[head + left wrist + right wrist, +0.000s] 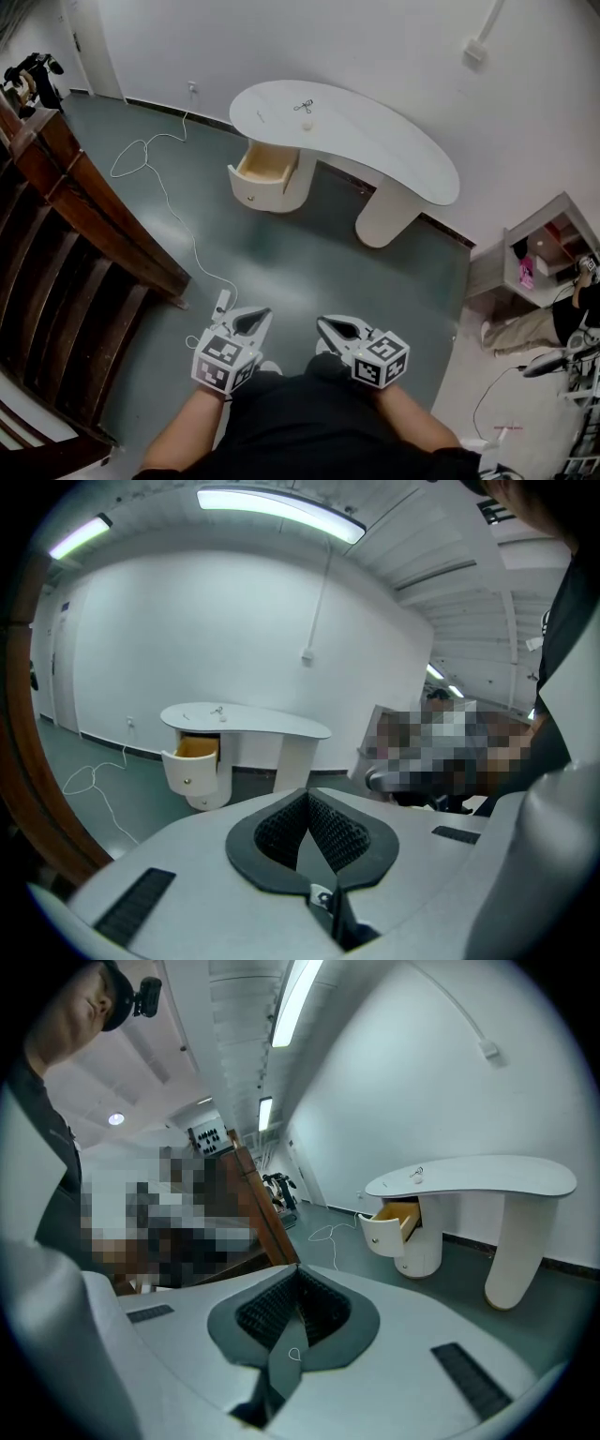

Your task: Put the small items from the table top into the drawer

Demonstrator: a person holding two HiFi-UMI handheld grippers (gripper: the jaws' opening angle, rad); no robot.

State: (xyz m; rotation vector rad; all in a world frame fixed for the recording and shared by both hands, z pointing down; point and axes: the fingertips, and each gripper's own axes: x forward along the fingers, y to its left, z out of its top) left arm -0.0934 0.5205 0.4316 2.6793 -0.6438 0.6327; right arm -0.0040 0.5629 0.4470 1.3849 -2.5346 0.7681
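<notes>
A white kidney-shaped table (403,159) stands far ahead by the wall. On its top lie a small dark wiry item (303,106), a small pale item (307,123) and a thin dark item (260,116). Below its left end a wood-lined drawer (265,167) stands pulled out. My left gripper (251,322) and right gripper (336,328) are held close to my body, far from the table, both shut and empty. In the left gripper view the left gripper (307,796) points at the table (272,726) and drawer (195,749). In the right gripper view the right gripper (298,1269) has the table (487,1177) and drawer (398,1218) to its right.
A dark wooden stair rail (84,206) runs along the left. A white cable (178,216) snakes over the green floor to a power strip (222,300). At the right stand a shelf unit (548,248) and a seated person's legs (525,330).
</notes>
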